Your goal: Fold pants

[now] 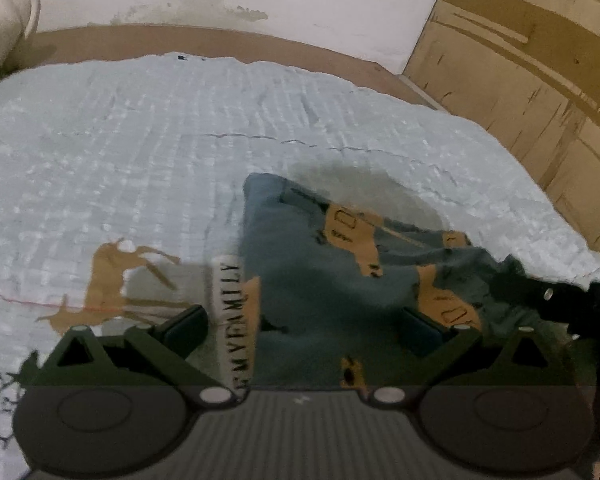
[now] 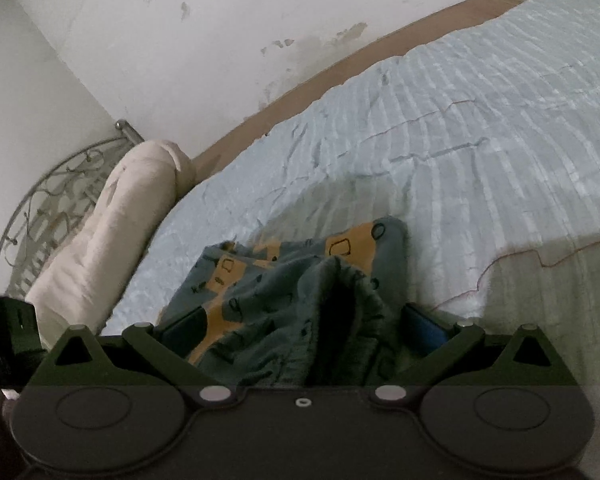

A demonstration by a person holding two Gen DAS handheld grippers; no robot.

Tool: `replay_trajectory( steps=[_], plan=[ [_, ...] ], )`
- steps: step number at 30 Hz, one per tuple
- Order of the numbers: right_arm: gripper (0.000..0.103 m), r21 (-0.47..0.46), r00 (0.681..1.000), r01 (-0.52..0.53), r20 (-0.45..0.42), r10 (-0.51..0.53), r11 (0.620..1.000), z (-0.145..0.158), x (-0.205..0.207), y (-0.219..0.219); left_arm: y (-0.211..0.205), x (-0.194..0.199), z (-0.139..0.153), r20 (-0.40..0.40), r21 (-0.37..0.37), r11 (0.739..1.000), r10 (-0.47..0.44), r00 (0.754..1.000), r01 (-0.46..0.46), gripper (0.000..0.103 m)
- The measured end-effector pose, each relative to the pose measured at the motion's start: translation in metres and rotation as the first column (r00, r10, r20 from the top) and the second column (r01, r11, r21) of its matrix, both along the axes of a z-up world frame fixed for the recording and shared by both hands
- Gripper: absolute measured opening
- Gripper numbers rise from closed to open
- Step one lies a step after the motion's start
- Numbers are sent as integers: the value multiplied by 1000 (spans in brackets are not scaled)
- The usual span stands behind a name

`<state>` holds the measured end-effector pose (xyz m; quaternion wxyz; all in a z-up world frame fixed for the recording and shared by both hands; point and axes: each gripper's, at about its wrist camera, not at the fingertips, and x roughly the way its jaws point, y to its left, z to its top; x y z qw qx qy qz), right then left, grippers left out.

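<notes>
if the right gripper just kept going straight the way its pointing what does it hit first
The pants: their bunched teal and orange fabric already lies between the right gripper fingers. Beyond them comes the pale blue bedspread; depth is unclear.

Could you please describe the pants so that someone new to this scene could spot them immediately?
Start at the bed's pale blue quilt, with a cream bolster along one end. The pants lie crumpled on the quilt, the only dark teal fabric there, patterned with mustard-yellow patches.

A home bedroom; quilted bedspread, rolled bolster, wardrobe.
</notes>
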<state>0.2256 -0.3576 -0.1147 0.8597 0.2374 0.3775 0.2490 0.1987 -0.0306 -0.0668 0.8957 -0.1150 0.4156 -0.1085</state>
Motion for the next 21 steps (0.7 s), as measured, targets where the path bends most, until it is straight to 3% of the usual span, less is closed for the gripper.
replay_trajectory(
  steps=[11, 14, 17, 21],
  plan=[
    [102, -8, 1000, -14, -13, 14, 1000, 1, 0, 2, 7, 3, -8, -55, -39, 999, 3, 998, -6, 103],
    [94, -35, 1000, -1, -13, 1, 999, 3, -1, 3, 11, 3, -2, -77, -65, 997, 33, 996, -38, 103],
    [79, -52, 1000, 24, -17, -25, 998, 5, -3, 1, 10, 2, 6, -65, -83, 996, 9, 998, -15, 102],
    [56, -58, 998, 58, -24, -59, 997, 7, -6, -3, 6, 1, 9, -70, -96, 995, -9, 998, 3, 93]
  ],
)
